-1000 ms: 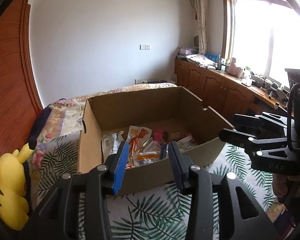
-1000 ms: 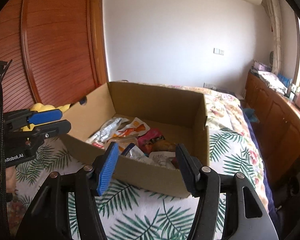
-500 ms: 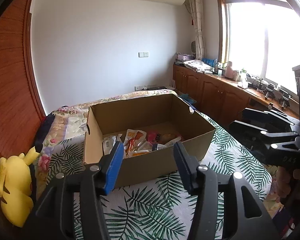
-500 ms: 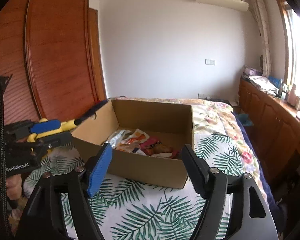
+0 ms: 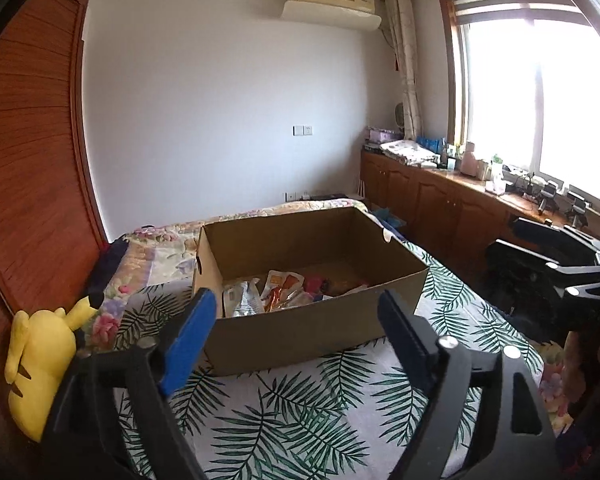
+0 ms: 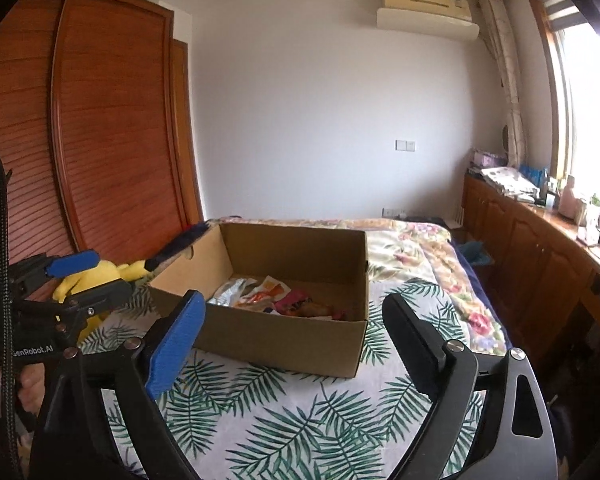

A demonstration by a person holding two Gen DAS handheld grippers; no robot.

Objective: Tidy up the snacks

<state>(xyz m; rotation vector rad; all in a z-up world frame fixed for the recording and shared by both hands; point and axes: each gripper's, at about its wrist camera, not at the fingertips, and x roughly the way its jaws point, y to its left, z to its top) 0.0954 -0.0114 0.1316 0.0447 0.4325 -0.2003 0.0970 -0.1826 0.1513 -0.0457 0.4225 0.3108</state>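
Note:
An open cardboard box [image 5: 316,328] stands on the leaf-print bedspread; it also shows in the right wrist view [image 6: 276,340]. Several snack packets [image 5: 276,288] lie on its floor, seen too in the right wrist view [image 6: 276,298]. My left gripper [image 5: 296,320] is open and empty, held back from the box's near wall. My right gripper [image 6: 292,324] is open and empty, also short of the box. Each gripper shows in the other's view: the right one [image 5: 540,256] at the right edge, the left one [image 6: 84,276] at the left edge.
A yellow plush toy [image 5: 40,356] lies at the bed's left edge beside a wooden wardrobe [image 6: 100,140]. Wooden cabinets [image 5: 440,208] with clutter on top run under the window on the right. A floral quilt [image 6: 412,240] covers the bed behind the box.
Both grippers have drawn back and up from the box, which now looks smaller and farther. Both pairs of jaws have opened wider.

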